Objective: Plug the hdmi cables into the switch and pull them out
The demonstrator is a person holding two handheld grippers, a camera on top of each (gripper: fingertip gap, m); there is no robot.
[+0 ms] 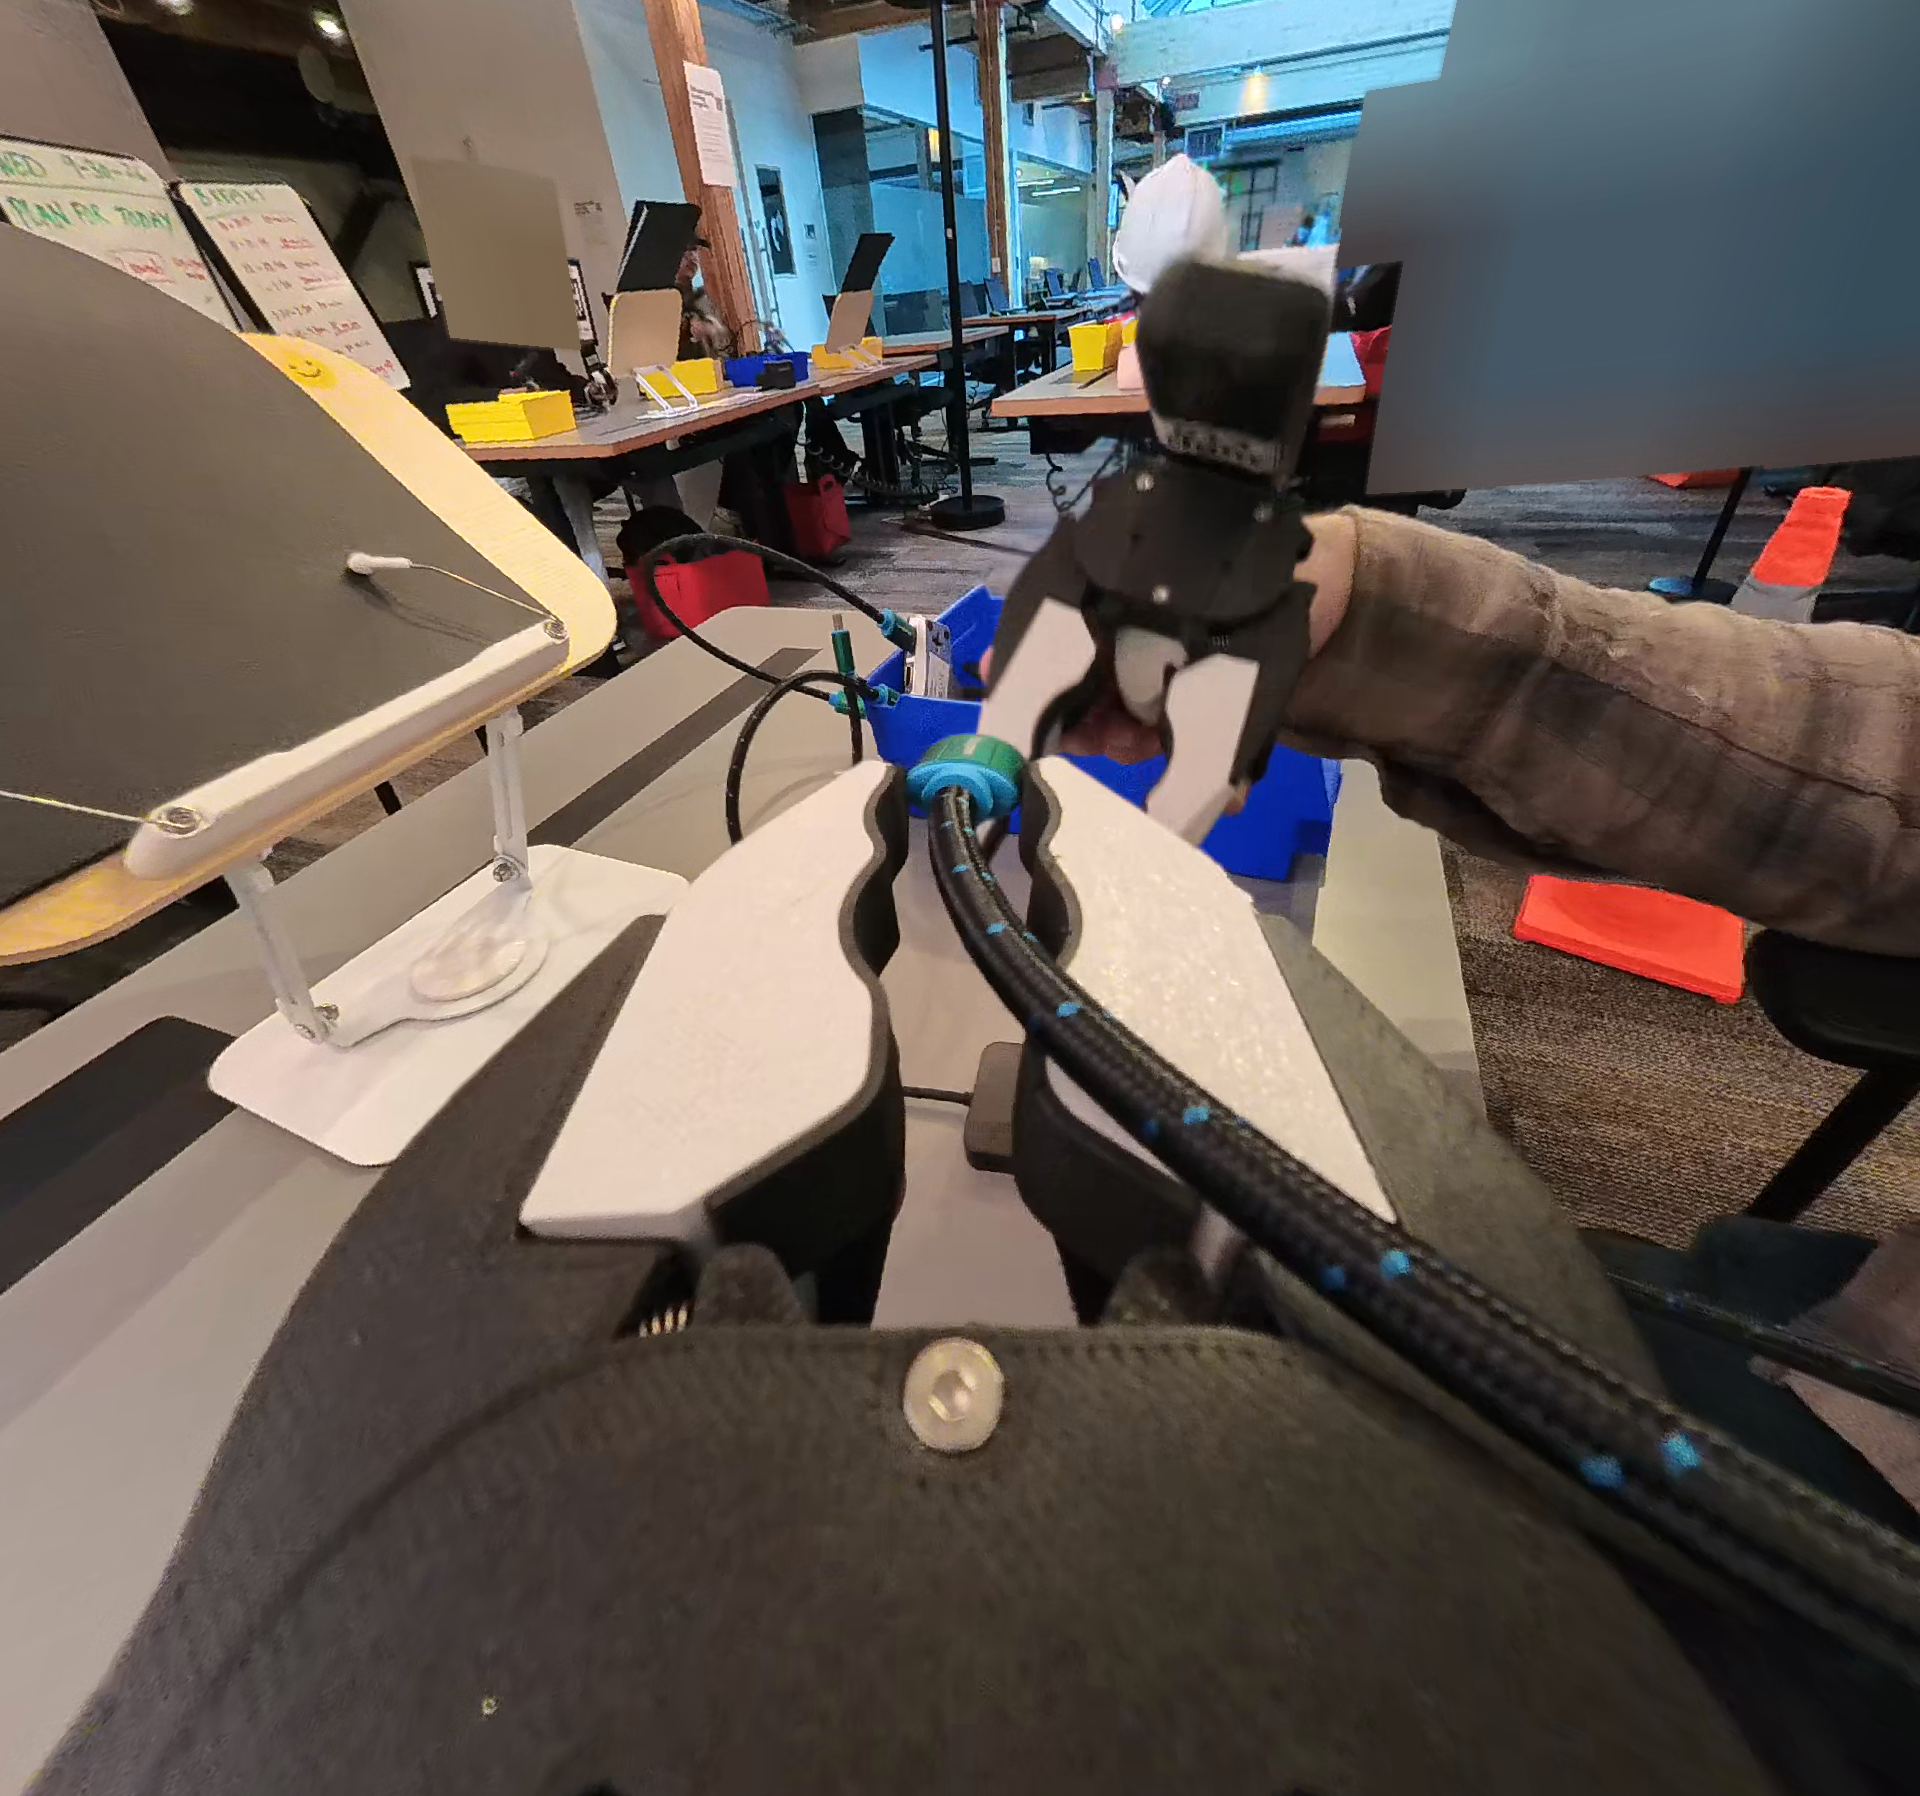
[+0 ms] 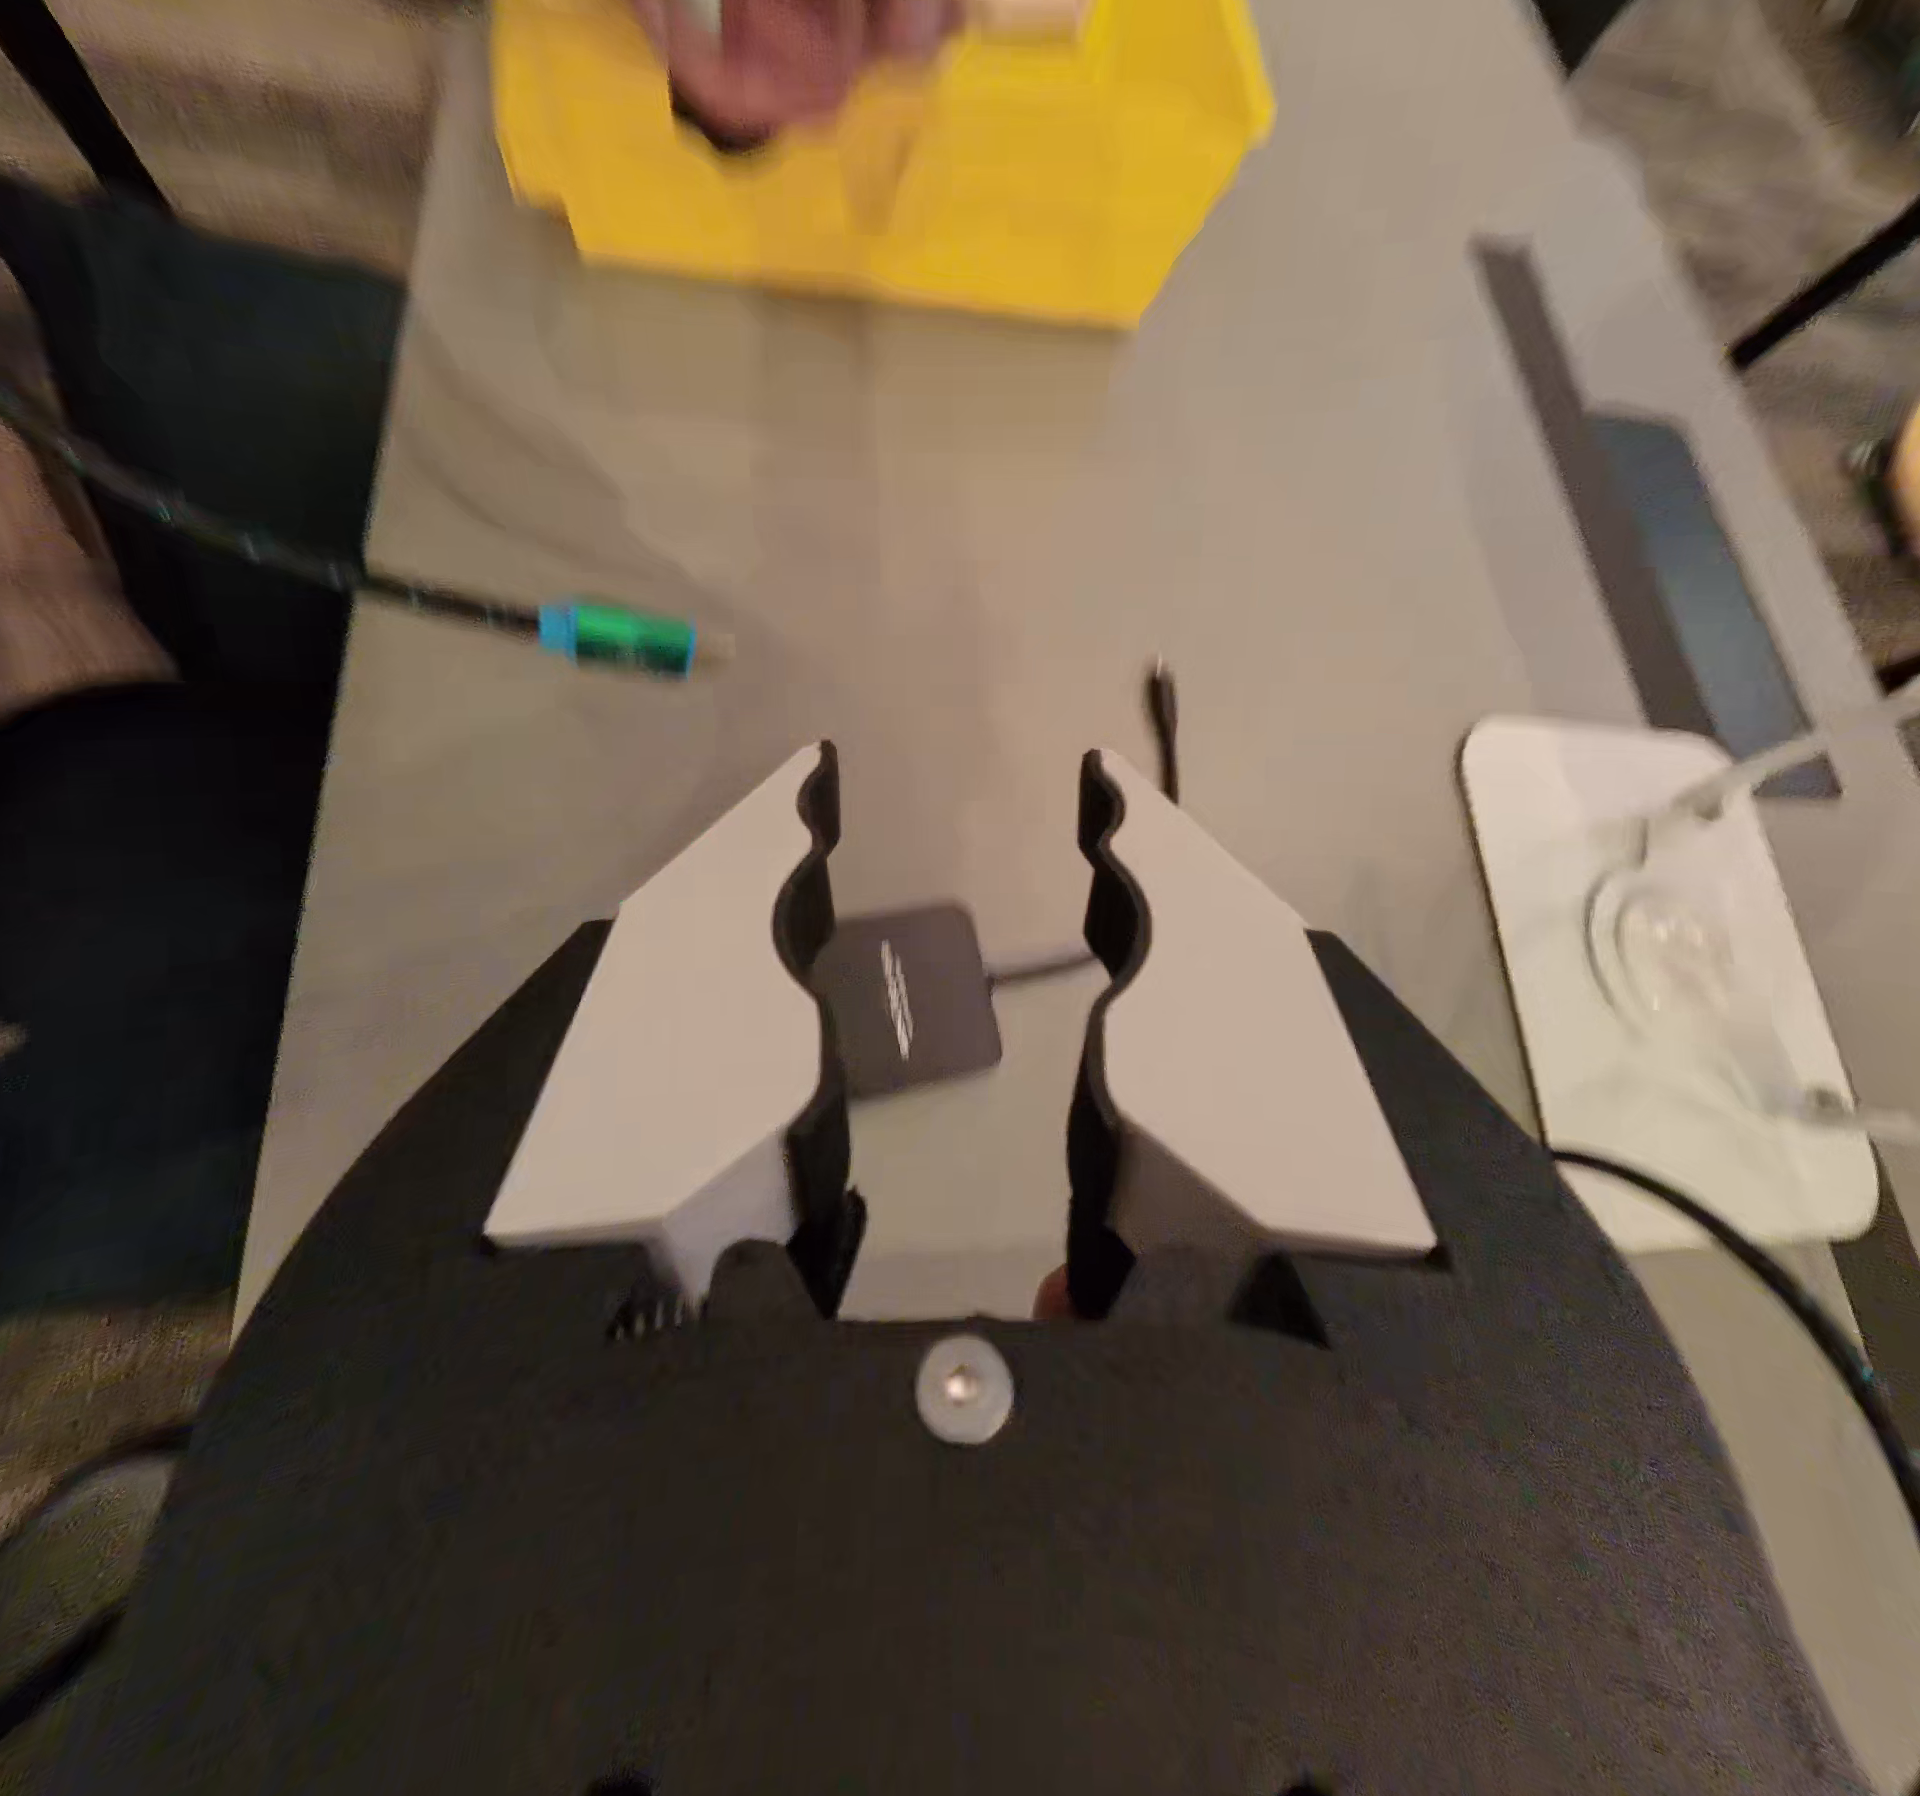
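Observation:
My left gripper (image 1: 961, 782) is shut on the teal-green plug (image 1: 966, 757) of a black braided HDMI cable (image 1: 1143, 1050), which runs back over its right finger. My right gripper (image 2: 956, 764) is open and empty above the grey table (image 2: 935, 499). It also shows in the left wrist view (image 1: 1096, 775), just beyond the held plug. A dark flat box (image 2: 909, 998) with a thin lead lies under its jaws. A second HDMI cable's green plug (image 2: 613, 640) lies loose on the table to the left. Two more cable plugs (image 1: 847, 681) stick up by a blue bin (image 1: 925, 723).
A yellow bin (image 2: 883, 167) stands at the far end of the table, with a blurred hand (image 2: 748, 32) over it. A white stand base (image 2: 1662, 967) sits at the right; the same stand (image 1: 416, 1008) carries a tilted black board. Orange cones (image 1: 1803, 541) stand on the floor. My right fingertips sit around 12 cm from my left ones.

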